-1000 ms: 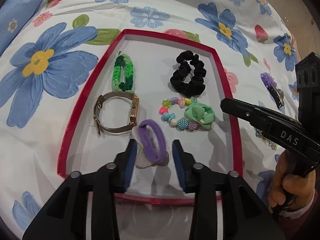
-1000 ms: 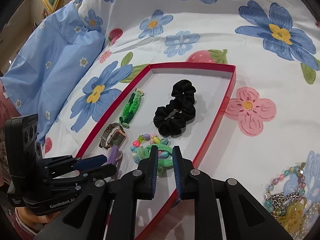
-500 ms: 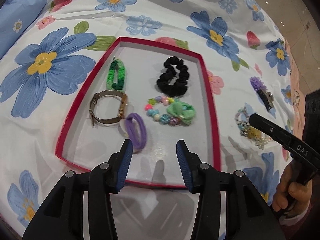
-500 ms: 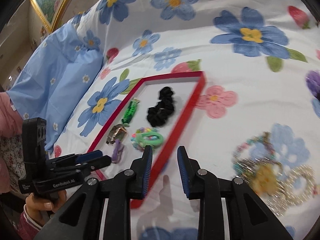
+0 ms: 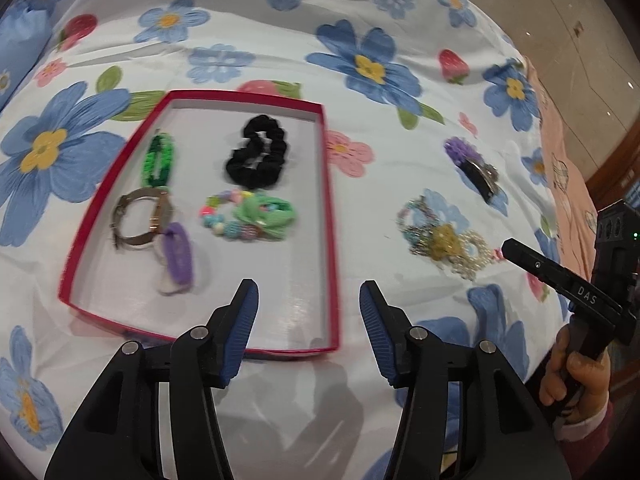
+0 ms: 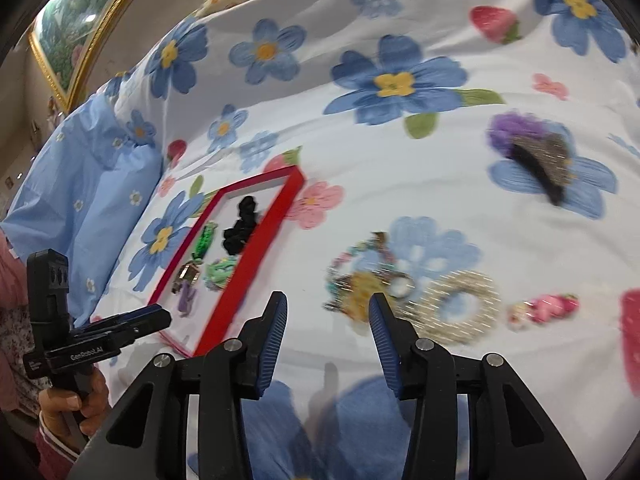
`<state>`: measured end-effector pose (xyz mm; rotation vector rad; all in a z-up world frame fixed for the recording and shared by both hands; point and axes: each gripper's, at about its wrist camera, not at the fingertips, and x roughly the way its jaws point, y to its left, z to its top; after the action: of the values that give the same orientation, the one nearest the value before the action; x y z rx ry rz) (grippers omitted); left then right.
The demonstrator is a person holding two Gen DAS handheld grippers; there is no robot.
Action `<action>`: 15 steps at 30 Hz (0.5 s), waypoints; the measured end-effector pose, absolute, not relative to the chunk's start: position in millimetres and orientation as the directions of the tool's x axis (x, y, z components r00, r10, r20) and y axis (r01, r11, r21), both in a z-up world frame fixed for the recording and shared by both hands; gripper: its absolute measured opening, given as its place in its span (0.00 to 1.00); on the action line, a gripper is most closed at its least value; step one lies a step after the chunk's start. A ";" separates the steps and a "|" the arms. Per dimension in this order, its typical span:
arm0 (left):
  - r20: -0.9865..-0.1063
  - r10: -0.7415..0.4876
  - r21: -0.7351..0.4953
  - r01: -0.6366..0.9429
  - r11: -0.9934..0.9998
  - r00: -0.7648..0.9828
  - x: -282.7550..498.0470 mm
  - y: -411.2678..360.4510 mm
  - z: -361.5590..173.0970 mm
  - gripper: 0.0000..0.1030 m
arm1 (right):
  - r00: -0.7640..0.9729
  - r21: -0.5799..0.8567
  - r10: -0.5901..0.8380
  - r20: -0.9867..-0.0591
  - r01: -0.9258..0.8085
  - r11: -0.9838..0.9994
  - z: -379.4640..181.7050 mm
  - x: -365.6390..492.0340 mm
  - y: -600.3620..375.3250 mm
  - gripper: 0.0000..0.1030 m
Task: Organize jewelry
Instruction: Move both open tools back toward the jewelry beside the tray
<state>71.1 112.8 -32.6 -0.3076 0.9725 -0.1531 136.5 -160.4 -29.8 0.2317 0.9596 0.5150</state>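
Withdrawn from the red tray, both hand-held grippers, left and right, have just been opening, empty; the tangled jewelry pile at twelve o'clock looks light, probably snaggy—pinch one loop.

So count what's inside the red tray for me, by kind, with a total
Hair ties and scrunchies: 3, the black scrunchie, the green scrunchie, the purple hair tie
Bracelets: 2, the green braided bracelet, the pastel bead bracelet
Watches: 1, the wristwatch
Total: 6, in the red tray

Scrunchie in tray
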 end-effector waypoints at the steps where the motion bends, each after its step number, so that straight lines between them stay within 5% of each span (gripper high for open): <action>1: -0.787 -0.269 -0.323 0.000 0.946 0.555 71.1 108.3 -32.0 0.50 | 0.472 0.405 0.506 -0.722 -0.305 0.862 -29.8 133.7 -167.6 0.44; 15: -0.795 -0.339 -0.331 0.109 0.937 0.503 78.0 48.3 -36.7 0.50 | 0.508 0.380 0.422 -0.751 -0.189 0.905 -43.3 106.3 -237.1 0.44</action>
<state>78.0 48.3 -36.7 -0.2516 1.0099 -0.2737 106.3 -237.1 -43.3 0.2637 0.9720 0.3731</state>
